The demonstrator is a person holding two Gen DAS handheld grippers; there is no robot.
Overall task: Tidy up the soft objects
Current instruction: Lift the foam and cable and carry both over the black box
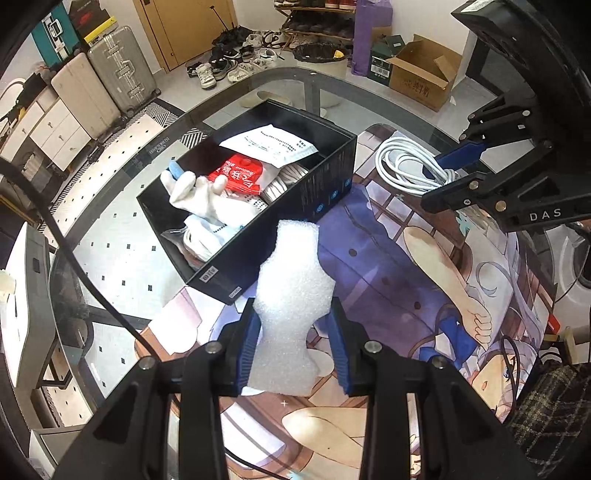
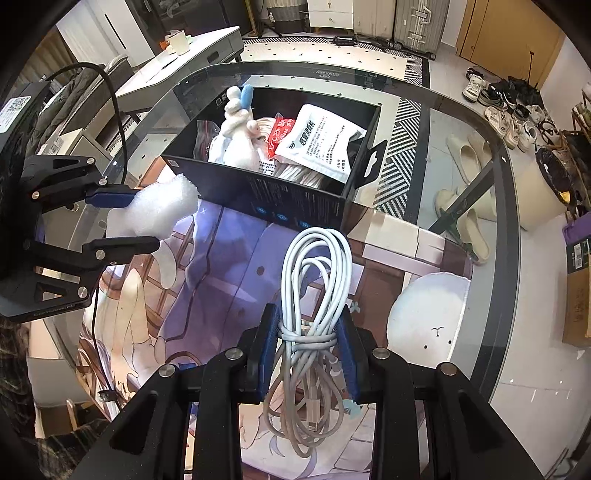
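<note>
Both tongs (image 1: 293,347) (image 2: 308,350) angled downward, gripping.

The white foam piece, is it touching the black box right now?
Cannot tell. The left wrist view shows the foam piece in the left gripper overlapping the black box rim, but neither view shows contact or gap.

Bubbly white foam piece (image 1: 291,295); glossy cable (image 2: 316,280); glass table (image 2: 461,155).

Pale tiled floor (image 1: 207,99); wooden doors (image 1: 184,26); suitcases (image 1: 118,70).
</note>
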